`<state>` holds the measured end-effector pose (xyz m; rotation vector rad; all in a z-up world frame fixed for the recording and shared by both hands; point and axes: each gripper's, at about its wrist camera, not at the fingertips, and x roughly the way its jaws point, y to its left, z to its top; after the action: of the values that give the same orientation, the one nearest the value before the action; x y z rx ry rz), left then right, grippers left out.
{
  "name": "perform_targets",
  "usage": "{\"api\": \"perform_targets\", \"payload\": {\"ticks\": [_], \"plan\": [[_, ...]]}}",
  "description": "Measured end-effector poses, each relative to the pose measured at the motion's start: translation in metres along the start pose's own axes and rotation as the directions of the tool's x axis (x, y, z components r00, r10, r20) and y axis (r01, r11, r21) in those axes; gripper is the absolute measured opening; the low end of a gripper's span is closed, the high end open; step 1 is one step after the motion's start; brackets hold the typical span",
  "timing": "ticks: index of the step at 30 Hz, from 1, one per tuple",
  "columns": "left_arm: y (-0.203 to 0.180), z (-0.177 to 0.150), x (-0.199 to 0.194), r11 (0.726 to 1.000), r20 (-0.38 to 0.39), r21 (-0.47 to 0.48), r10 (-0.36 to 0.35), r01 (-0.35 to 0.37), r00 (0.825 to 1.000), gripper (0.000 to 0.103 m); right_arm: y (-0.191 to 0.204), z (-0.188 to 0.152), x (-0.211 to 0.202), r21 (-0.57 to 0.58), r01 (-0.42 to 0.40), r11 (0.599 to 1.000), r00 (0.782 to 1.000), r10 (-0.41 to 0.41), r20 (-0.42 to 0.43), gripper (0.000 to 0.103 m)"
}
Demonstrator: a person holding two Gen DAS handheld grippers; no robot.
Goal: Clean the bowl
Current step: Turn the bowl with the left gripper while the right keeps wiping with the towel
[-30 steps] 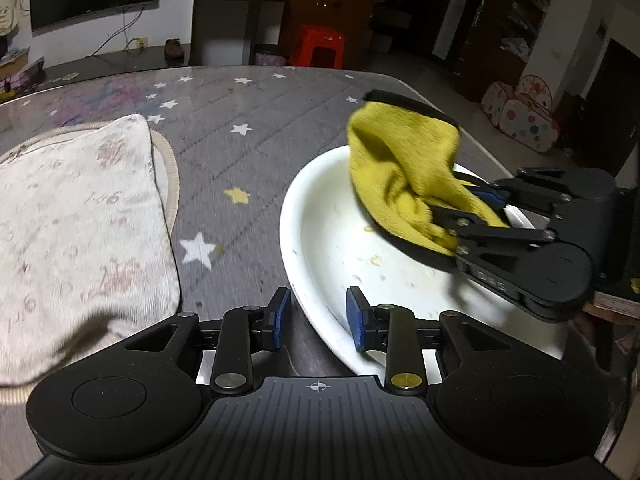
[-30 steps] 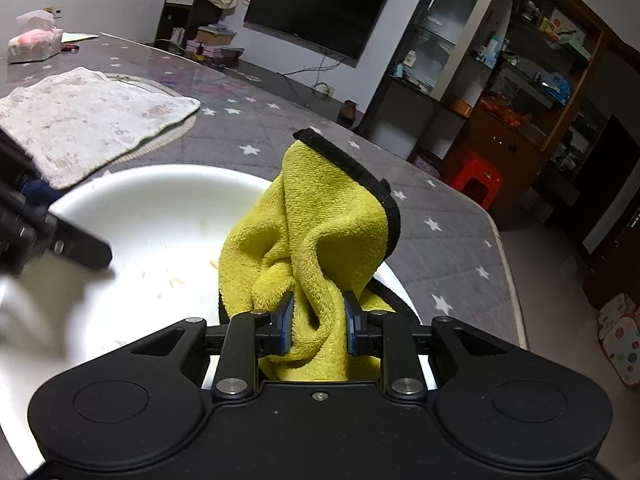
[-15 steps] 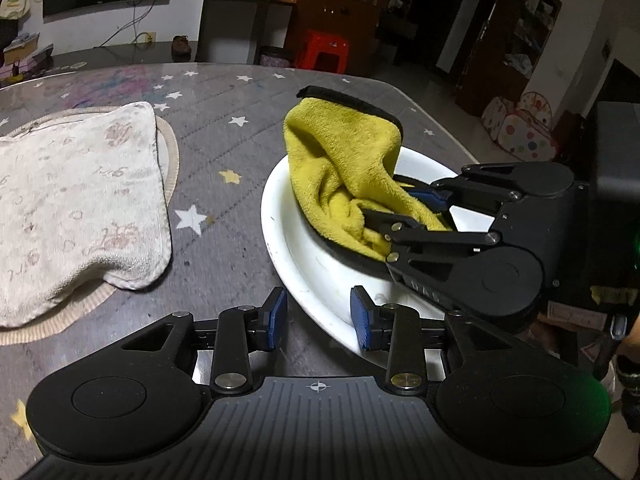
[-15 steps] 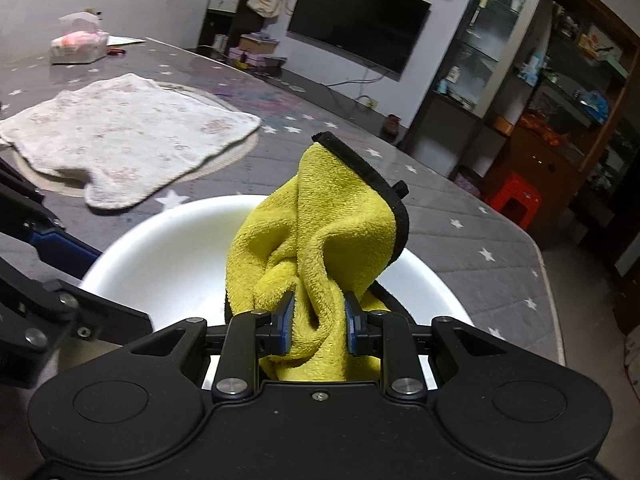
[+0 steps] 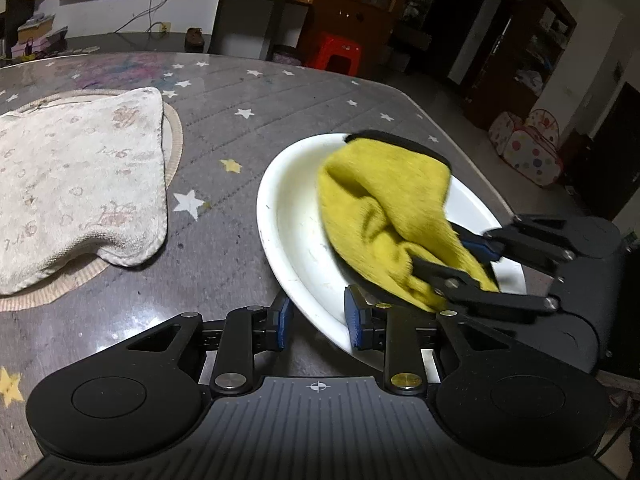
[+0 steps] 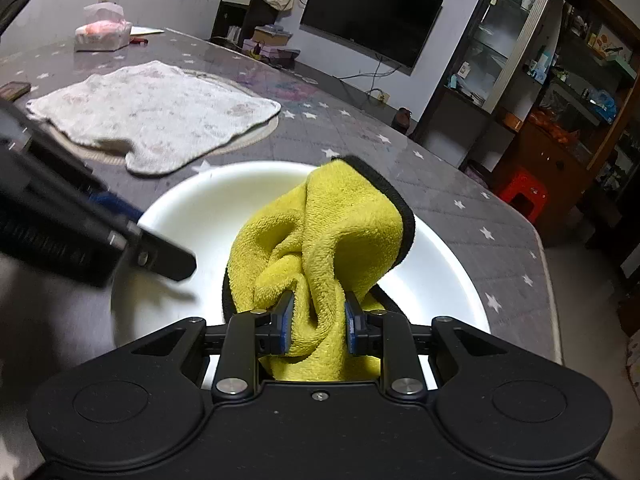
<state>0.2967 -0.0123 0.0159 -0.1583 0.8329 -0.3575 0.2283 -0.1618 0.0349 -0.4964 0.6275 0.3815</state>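
Note:
A white bowl (image 5: 288,216) sits on the grey starred table; it also shows in the right wrist view (image 6: 200,204). My right gripper (image 6: 316,320) is shut on a yellow cloth with a black edge (image 6: 332,224) and holds it inside the bowl. The cloth (image 5: 380,200) and the right gripper (image 5: 460,264) also show in the left wrist view. My left gripper (image 5: 318,322) straddles the bowl's near rim, jaws apart around it. It shows blurred at the left of the right wrist view (image 6: 132,232).
A beige towel (image 5: 76,184) lies on a round mat (image 5: 172,148) at the left of the table. A tissue pack (image 6: 102,32) stands at the far end. The table's edge runs close behind the bowl on the right.
The right gripper has swept the yellow cloth across the inside of the bowl. The left gripper has stayed at the bowl's rim while its view shifted.

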Motion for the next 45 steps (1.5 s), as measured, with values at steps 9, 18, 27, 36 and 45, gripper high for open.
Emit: {"api": "perform_targets", "payload": {"ticks": [9, 18, 27, 36, 45], "plan": [[-0.006, -0.004, 0.0, 1.0, -0.004, 0.015, -0.005, 0.005, 1.0, 0.033, -0.019, -0.017, -0.003, 0.037, 0.082, 0.996, 0.996, -0.081, -0.029, 0.026], [-0.003, -0.002, 0.001, 1.0, -0.001, 0.02, -0.01, 0.01, 1.0, 0.03, -0.028, -0.013, 0.018, 0.04, 0.127, 0.991, 0.992, -0.126, -0.024, 0.026], [0.009, 0.015, 0.009, 0.999, 0.02, 0.044, 0.027, -0.028, 0.999, 0.025, -0.03, -0.005, 0.039, 0.041, 0.155, 0.987, 0.988, -0.156, 0.015, 0.026], [0.025, 0.033, 0.012, 0.993, 0.037, 0.087, 0.081, -0.084, 0.996, 0.023, -0.027, -0.003, 0.043, 0.078, 0.148, 0.986, 0.986, -0.153, 0.063, 0.026], [0.046, 0.046, 0.014, 0.988, 0.042, 0.093, 0.119, -0.123, 0.992, 0.021, -0.019, 0.019, 0.057, 0.087, 0.112, 0.99, 0.99, -0.119, 0.076, 0.026]]}}
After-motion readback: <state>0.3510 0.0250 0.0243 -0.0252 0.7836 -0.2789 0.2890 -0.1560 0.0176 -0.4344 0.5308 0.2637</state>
